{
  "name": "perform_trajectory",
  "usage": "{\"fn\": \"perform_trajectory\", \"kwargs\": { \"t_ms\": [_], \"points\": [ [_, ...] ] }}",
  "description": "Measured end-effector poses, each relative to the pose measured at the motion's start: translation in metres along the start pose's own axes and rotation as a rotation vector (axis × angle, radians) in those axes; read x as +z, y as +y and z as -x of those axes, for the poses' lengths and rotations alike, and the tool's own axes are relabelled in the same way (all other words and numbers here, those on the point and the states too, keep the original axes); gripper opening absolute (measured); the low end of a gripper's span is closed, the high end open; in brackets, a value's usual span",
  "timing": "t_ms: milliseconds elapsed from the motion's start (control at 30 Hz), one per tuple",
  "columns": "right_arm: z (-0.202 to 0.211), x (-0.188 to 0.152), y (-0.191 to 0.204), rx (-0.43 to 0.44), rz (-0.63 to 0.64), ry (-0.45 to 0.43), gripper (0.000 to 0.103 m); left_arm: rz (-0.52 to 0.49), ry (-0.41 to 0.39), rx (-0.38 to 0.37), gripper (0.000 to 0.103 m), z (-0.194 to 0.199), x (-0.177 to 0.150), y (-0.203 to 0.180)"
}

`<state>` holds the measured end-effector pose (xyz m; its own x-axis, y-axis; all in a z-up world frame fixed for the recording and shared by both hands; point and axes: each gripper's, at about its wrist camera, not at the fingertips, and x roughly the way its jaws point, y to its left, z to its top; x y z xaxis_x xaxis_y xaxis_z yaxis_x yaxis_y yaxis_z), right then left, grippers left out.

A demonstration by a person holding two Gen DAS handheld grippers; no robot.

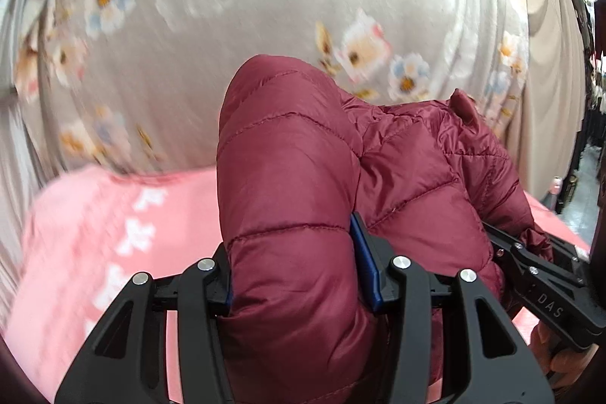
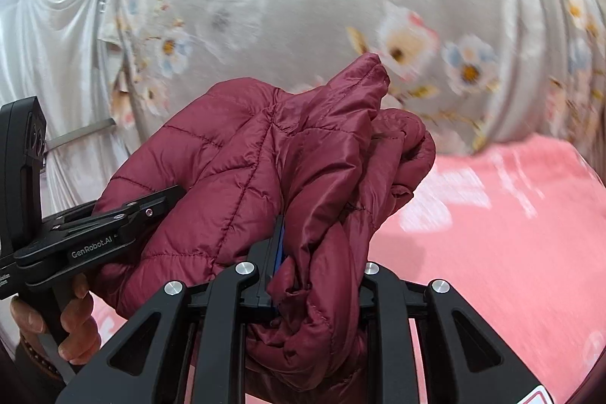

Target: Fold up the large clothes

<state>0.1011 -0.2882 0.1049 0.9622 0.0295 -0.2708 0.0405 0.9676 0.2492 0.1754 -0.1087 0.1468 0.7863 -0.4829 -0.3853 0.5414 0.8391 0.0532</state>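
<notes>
A maroon quilted puffer jacket [image 1: 299,177] is bunched up and held off the pink blanket [image 1: 113,214]. My left gripper [image 1: 293,275] is shut on a thick padded fold of it. My right gripper [image 2: 318,275] is shut on another bunched part of the jacket [image 2: 265,169]. The right gripper also shows at the lower right of the left wrist view [image 1: 545,283], and the left gripper at the lower left of the right wrist view [image 2: 94,233], with the jacket between them. The jacket's lower part is hidden behind the fingers.
The pink blanket [image 2: 511,233] with white patterns covers the surface below. A grey floral curtain [image 1: 227,6] hangs right behind it. White cloth [image 2: 45,44] hangs at left, beige cloth [image 1: 549,44] and dark shelving at right.
</notes>
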Motion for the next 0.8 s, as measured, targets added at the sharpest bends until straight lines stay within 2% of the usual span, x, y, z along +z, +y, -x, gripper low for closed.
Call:
{"fn": "perform_trajectory", "kwargs": {
  "t_ms": [133, 367, 567, 700, 800],
  "points": [
    [-0.051, -0.003, 0.015, 0.032, 0.023, -0.005, 0.021, -0.021, -0.043, 0.04, 0.048, -0.022, -0.006, 0.042],
    [-0.133, -0.034, 0.031, 0.026, 0.041, 0.063, 0.021, 0.036, -0.015, 0.08, 0.048, -0.086, -0.035, 0.092],
    [-0.184, -0.068, 0.028, 0.006, 0.053, 0.156, 0.021, 0.06, 0.065, 0.104, 0.048, -0.137, -0.072, 0.11],
    [-0.204, -0.092, 0.022, 0.002, 0.06, 0.229, 0.021, 0.059, 0.128, 0.109, 0.048, -0.16, -0.099, 0.114],
    [-0.211, -0.094, 0.013, 0.02, 0.01, 0.281, 0.021, 0.06, 0.168, 0.122, 0.048, -0.171, -0.119, 0.115]
  ]
}}
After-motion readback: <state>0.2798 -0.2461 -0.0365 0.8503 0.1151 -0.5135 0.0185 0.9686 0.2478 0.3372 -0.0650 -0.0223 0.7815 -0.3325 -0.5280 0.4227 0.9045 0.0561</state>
